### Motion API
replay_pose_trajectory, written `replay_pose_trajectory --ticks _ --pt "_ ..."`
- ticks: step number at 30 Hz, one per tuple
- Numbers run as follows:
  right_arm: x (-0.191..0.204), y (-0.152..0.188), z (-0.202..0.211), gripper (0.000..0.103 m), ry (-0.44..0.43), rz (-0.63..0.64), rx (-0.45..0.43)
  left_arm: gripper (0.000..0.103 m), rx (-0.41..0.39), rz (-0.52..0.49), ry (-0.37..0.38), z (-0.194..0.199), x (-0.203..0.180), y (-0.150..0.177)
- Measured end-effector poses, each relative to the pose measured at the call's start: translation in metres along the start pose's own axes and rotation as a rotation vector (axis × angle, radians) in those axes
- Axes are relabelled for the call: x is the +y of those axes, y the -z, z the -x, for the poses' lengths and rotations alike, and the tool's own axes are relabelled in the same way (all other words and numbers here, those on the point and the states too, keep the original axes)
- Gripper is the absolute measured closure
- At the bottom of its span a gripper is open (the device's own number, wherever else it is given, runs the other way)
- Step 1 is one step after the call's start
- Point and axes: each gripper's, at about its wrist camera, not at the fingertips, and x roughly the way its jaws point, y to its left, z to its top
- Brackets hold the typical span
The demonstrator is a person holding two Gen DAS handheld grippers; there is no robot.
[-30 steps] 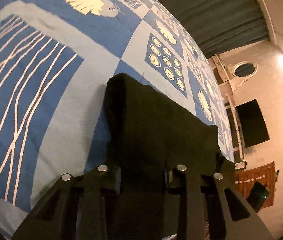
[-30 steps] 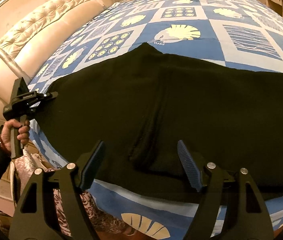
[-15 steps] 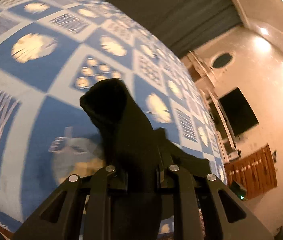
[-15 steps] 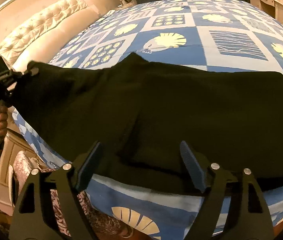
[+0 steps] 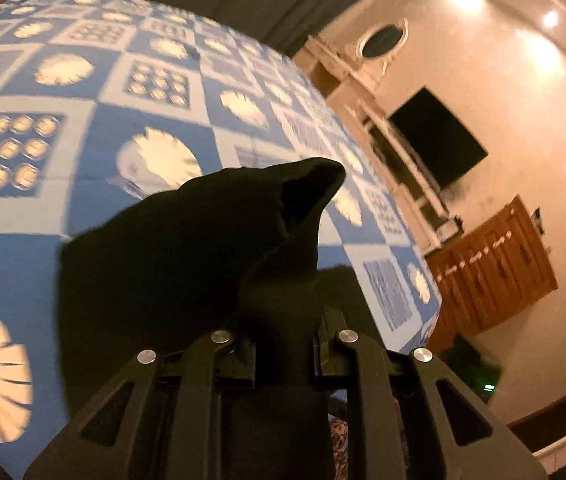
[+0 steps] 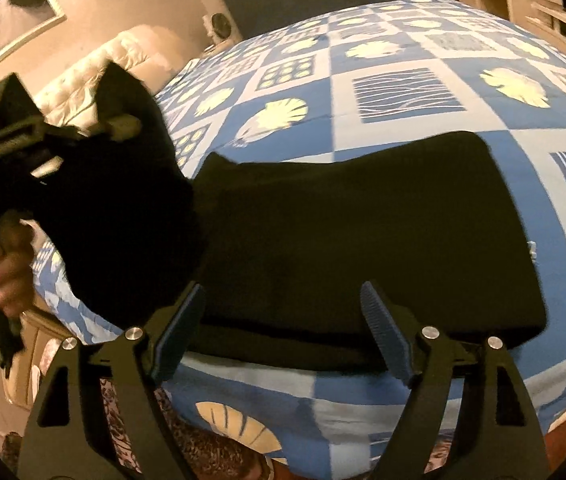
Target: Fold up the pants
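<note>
Now, the left hand-held gripper (image 5: 283, 344) pinched one end of the black pants (image 6: 355, 232) and held it above the bed (image 6: 403, 60), ready to fold it across; the right hand-held gripper (image 6: 283, 332) hovered spread over the near edge.

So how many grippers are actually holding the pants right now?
1. The left gripper is shut on one end of the black pants, lifted off the bed. The right gripper is open, over the near edge, gripping nothing.
</note>
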Motion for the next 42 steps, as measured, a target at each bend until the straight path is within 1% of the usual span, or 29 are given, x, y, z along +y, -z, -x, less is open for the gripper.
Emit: replay_pose_trajectory --ticks 2,3,6,8,9,11,12,13,14,15,16,18,19,21,23,26,28,29,31,32,33,34,35,37,38,39,40,42 --pt "-0.011 0.000 0.004 0.023 0.003 -0.028 -0.008 0.085 0.027 0.003 -0.015 -0.022 -0.004 0.003" --pt "-0.016 0.000 0.005 0.023 0.003 -0.039 -0.011 0.085 0.043 -0.007 -0.035 -0.038 -0.008 0.005" --pt "-0.026 -0.001 0.006 0.023 -0.003 -0.071 -0.018 0.085 0.071 -0.046 -0.093 -0.066 -0.015 0.011" --pt "-0.031 -0.001 0.006 0.023 -0.008 -0.084 -0.018 0.085 0.080 -0.069 -0.132 -0.076 -0.018 0.017" --pt "-0.033 -0.001 0.005 0.023 -0.014 -0.092 -0.016 0.083 0.080 -0.076 -0.149 -0.080 -0.019 0.020" --pt "-0.038 0.000 0.002 0.023 -0.019 -0.108 -0.011 0.075 0.081 -0.092 -0.163 -0.088 -0.020 0.025" --pt "-0.039 0.000 0.002 0.023 -0.022 -0.114 -0.011 0.068 0.079 -0.091 -0.157 -0.088 -0.021 0.028" --pt "-0.040 0.001 0.002 0.023 -0.026 -0.121 -0.012 0.058 0.092 -0.081 -0.128 -0.088 -0.022 0.031" --pt "-0.041 0.002 0.003 0.023 -0.031 -0.128 -0.014 0.051 0.104 -0.071 -0.108 -0.088 -0.024 0.033" --pt "-0.043 0.001 0.003 0.023 -0.044 -0.140 -0.015 0.037 0.102 -0.071 -0.093 -0.084 -0.027 0.037" --pt "-0.044 0.002 0.004 0.023 -0.054 -0.150 -0.015 0.030 0.090 -0.084 -0.094 -0.079 -0.031 0.039" --pt "-0.052 0.000 0.005 0.023 -0.090 -0.199 -0.018 0.029 0.053 -0.131 -0.105 -0.062 -0.040 0.045" --pt "-0.055 -0.001 0.005 0.023 -0.107 -0.219 -0.018 0.024 0.039 -0.150 -0.120 -0.053 -0.044 0.047" --pt "-0.064 -0.002 0.004 0.023 -0.158 -0.280 -0.014 0.019 -0.007 -0.172 -0.152 -0.033 -0.045 0.052" --pt "-0.070 -0.005 0.000 0.022 -0.216 -0.334 0.000 0.018 -0.051 -0.174 -0.182 -0.013 -0.039 0.056" --pt "-0.069 -0.013 -0.007 0.022 -0.260 -0.355 0.016 0.017 -0.121 -0.129 -0.284 0.019 -0.012 0.063" --pt "-0.068 -0.019 -0.016 0.020 -0.283 -0.369 0.038 0.017 -0.155 -0.059 -0.348 0.034 0.012 0.066" --pt "-0.068 -0.022 -0.022 0.017 -0.278 -0.378 0.056 0.017 -0.174 0.004 -0.384 0.043 0.030 0.070" --pt "-0.066 -0.026 -0.030 0.017 -0.267 -0.382 0.080 0.017 -0.217 0.095 -0.428 0.056 0.057 0.077" --pt "-0.065 -0.028 -0.033 0.017 -0.245 -0.383 0.093 0.017 -0.239 0.139 -0.451 0.062 0.070 0.081" --pt "-0.060 -0.031 -0.033 0.017 -0.223 -0.370 0.099 0.017 -0.243 0.164 -0.460 0.065 0.079 0.081" --pt "-0.055 -0.033 -0.030 0.017 -0.209 -0.357 0.094 0.017 -0.227 0.199 -0.466 0.066 0.091 0.080" --pt "-0.049 -0.036 -0.021 0.017 -0.193 -0.349 0.081 0.017 -0.216 0.228 -0.459 0.067 0.099 0.079" --pt "-0.036 -0.039 -0.003 0.017 -0.186 -0.304 0.042 0.017 -0.231 0.264 -0.436 0.070 0.104 0.079" --pt "-0.031 -0.041 0.005 0.017 -0.168 -0.277 0.029 0.017 -0.235 0.273 -0.428 0.071 0.105 0.079" --pt "-0.025 -0.042 0.014 0.017 -0.133 -0.246 0.016 0.017 -0.227 0.271 -0.413 0.069 0.105 0.077" --pt "-0.024 -0.044 0.020 0.017 -0.118 -0.233 0.006 0.017 -0.218 0.259 -0.406 0.067 0.103 0.076" --pt "-0.026 -0.048 0.020 0.017 -0.127 -0.232 -0.001 0.017 -0.205 0.225 -0.411 0.061 0.097 0.075"
